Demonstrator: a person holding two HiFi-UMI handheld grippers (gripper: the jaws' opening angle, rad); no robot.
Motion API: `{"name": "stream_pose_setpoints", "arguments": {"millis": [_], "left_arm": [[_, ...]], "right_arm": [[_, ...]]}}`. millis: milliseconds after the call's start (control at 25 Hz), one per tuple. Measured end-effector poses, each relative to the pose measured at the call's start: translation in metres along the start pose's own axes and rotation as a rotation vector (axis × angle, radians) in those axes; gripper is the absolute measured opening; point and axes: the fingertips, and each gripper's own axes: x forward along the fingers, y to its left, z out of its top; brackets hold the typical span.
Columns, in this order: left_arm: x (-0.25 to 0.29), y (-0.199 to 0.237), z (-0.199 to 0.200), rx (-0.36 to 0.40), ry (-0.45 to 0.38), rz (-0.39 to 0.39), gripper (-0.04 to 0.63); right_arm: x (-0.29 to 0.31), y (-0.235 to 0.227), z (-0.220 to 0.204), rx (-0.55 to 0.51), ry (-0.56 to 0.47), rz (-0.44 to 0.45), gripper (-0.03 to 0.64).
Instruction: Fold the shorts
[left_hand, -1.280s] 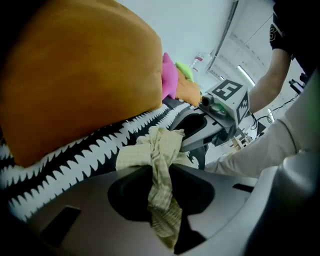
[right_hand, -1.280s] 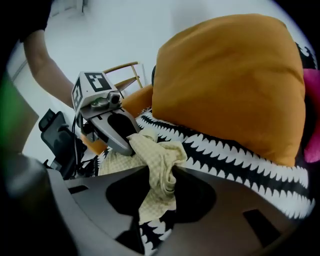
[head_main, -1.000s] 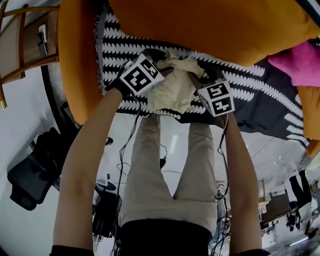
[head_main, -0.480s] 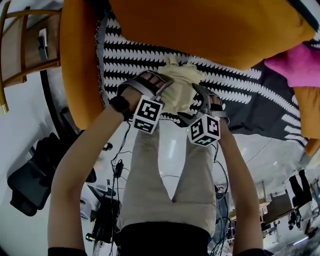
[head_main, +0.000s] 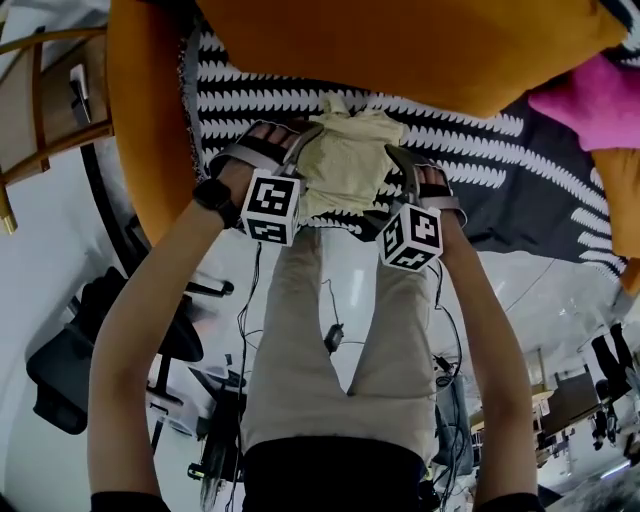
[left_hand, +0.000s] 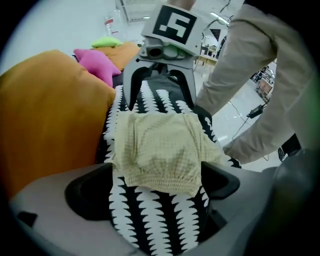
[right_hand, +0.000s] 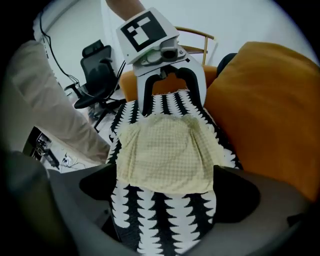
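Note:
The pale yellow shorts (head_main: 345, 165) lie folded in a small flat rectangle on a black-and-white patterned cover (head_main: 500, 190). My left gripper (head_main: 285, 135) stands at their left side and my right gripper (head_main: 420, 170) at their right, both pointing steeply down. In the left gripper view the shorts (left_hand: 160, 150) reach with their elastic hem between the jaws of the left gripper (left_hand: 155, 192), which are opening; the pads do not press the cloth. In the right gripper view the shorts (right_hand: 167, 155) likewise lie between the opening jaws of the right gripper (right_hand: 167, 192), untouched.
The cover lies over an orange sofa with a big orange cushion (head_main: 400, 50) just behind the shorts. A pink cushion (head_main: 600, 100) sits at the right. The person's beige trouser legs (head_main: 330, 340) stand at the seat's front edge. A wooden chair (head_main: 50, 90) and a black office chair (right_hand: 100, 75) stand nearby.
Both grippers rolled, drew back toward the seat's front edge and opened, letting go of the shorts. The shorts went from a bunched heap between them to a flat fold.

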Motion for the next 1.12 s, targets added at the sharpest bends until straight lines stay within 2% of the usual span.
{"name": "stream_pose_setpoints", "arguments": {"millis": [80, 200, 320, 480, 640, 680, 760, 840, 960, 1000, 1080, 1120], "left_arm": [[0.0, 0.0, -0.008, -0.002, 0.034, 0.001, 0.541], [0.022, -0.011, -0.01, 0.033, 0.085, -0.047, 0.581], [0.054, -0.012, -0.003, 0.031, 0.104, -0.069, 0.583], [0.077, -0.014, -0.008, 0.02, 0.068, -0.117, 0.584], [0.076, -0.013, -0.009, 0.023, 0.02, -0.09, 0.584], [0.075, -0.014, -0.007, 0.023, 0.014, -0.08, 0.583], [0.07, -0.015, -0.005, 0.02, 0.008, -0.071, 0.569], [0.061, -0.021, -0.002, 0.008, 0.012, -0.078, 0.46], [0.043, -0.034, 0.003, -0.077, 0.017, -0.079, 0.206], [0.036, -0.038, 0.004, -0.126, 0.01, -0.077, 0.16], [0.02, -0.05, 0.009, -0.23, -0.03, -0.107, 0.14], [0.01, -0.061, 0.013, -0.276, -0.065, -0.148, 0.137]], "right_arm": [[0.004, 0.006, -0.001, 0.003, 0.008, -0.014, 0.6], [0.027, 0.003, -0.006, -0.011, 0.055, -0.043, 0.6], [0.046, -0.015, -0.016, -0.036, 0.096, -0.072, 0.6], [0.059, -0.021, -0.015, -0.046, 0.042, -0.037, 0.601], [0.06, -0.022, -0.014, -0.044, -0.021, -0.034, 0.6], [0.057, -0.022, -0.015, -0.042, -0.022, -0.04, 0.591], [0.048, -0.024, -0.017, -0.035, -0.012, -0.047, 0.504], [0.039, -0.02, -0.018, -0.031, 0.012, -0.033, 0.365], [0.027, -0.002, -0.017, -0.022, 0.041, 0.022, 0.17], [0.023, 0.005, -0.014, -0.008, 0.042, 0.044, 0.115], [0.01, 0.019, -0.005, 0.046, 0.021, 0.11, 0.098], [0.001, 0.03, 0.001, 0.085, 0.0, 0.169, 0.089]]}}
